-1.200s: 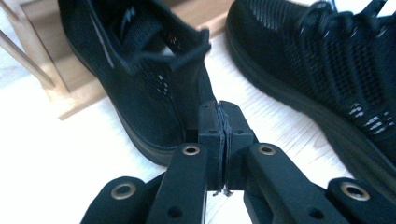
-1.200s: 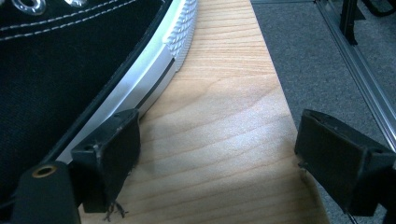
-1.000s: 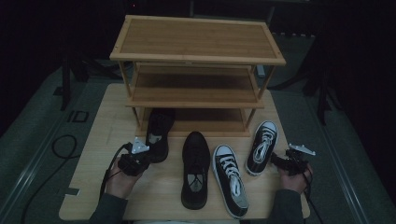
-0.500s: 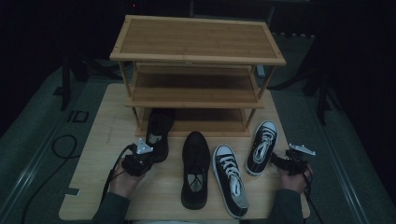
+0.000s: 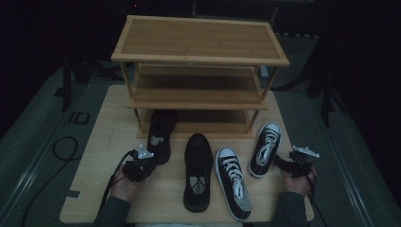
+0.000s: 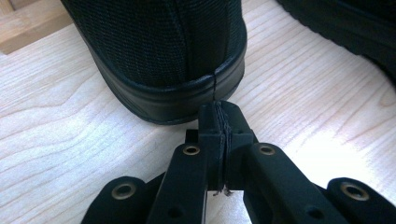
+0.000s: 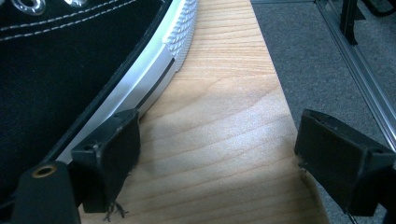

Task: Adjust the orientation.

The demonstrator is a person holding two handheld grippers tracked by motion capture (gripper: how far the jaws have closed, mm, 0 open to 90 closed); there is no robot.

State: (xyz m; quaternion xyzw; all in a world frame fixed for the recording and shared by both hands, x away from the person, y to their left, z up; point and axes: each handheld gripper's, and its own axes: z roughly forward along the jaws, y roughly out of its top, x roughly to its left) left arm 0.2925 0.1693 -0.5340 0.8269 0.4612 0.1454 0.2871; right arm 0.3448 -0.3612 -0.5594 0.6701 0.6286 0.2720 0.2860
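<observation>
Black mesh shoe (image 6: 163, 51) — glossy rubber heel

Both grippers are black. The left gripper (image 6: 223, 116), seen just behind the shoe heel (image 6: 177, 70), has blocky ribbed pads on flat arms set with brass-ringed screw holes; frayed threads hang at the pads' base. The right gripper (image 7: 219, 158) has square black pads, one with a brass eyelet. Each carries a grey three-cornered plate and a black cable. Sleeves are dark grey.
</observation>
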